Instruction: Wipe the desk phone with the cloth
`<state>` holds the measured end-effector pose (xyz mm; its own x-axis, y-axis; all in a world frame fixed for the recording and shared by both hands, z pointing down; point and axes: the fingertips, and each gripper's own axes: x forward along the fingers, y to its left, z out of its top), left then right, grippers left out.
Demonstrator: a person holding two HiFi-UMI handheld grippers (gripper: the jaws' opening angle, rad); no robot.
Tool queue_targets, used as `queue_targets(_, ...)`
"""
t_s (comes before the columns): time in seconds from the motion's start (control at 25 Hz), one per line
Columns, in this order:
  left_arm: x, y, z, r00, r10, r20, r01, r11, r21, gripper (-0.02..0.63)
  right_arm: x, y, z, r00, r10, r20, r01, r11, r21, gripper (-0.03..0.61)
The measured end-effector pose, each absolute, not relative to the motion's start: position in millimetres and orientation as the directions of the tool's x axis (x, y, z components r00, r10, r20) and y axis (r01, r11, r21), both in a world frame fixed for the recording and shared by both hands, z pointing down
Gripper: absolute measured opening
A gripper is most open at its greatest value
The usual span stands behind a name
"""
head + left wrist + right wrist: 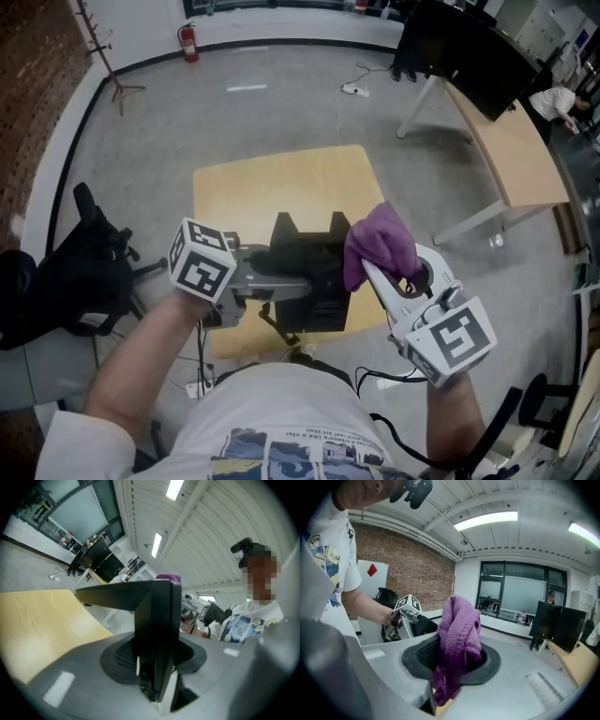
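The main risk we see is the black, angular hard-plastic desk phone (323, 253) twisting or sliding out of the left gripper (300, 284). Its fingers are partly closed and clamped on one thin edge panel of the phone. That panel looks smooth and glossy, and the pads hold only a narrow strip. A firm sideways rub could lever the body about that strip.

The phone sits above the near half of the small square pale-wood table (272, 187). We cannot tell whether its base rests on the top or hangs clear, so a slip could mean a drop. A thin dark cord (277, 330) seems to trail from the near side towards us, and it could snag or tug.

The second risk is the fluffy purple terry cloth (458, 634) working loose. The right gripper (367, 270) has its fingers pinched shut on the lower folds, and the rest stands up in a loose bunched wad beyond the tips. Dragged hard over a corner, the pile could catch and pull out of the pinch. The wad could also fold back, so that the bare fingertips scrape the casing. In the head view the wad lies at the phone's far right corner, but we cannot confirm contact.

As to handling, the phone is rigid, slab-like and sharp-cornered, with two raised lugs at its far end. The cloth is soft, thick, shapeless and compressible, and the table top is flat, matt and light-grained
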<state>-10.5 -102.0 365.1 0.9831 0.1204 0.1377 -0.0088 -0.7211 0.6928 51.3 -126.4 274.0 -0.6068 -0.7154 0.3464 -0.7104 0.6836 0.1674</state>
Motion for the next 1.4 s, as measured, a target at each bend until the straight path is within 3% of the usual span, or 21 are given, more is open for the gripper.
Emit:
queue_targets(0.88,-21,-120,367,0.987,0.089,0.130,-0.030,-0.704,0.710,0.181,60,-40,403,-0.616,-0.579,0.534,-0.699,0.715,-0.030,0.097)
queue_targets(1.16,-18,-111,373,0.984,0.103,0.144,-0.029,-0.708,0.706,0.181,82,-64,348,-0.597,-0.651,0.469,-0.731,0.682,0.017,0.097)
queue_targets(1.4,-10,-94,379,0.979,0.135,0.151,-0.013,-0.700,0.714,0.181,90,-90,276,-0.650,-0.681,0.336,-0.700,0.709,0.083,0.097)
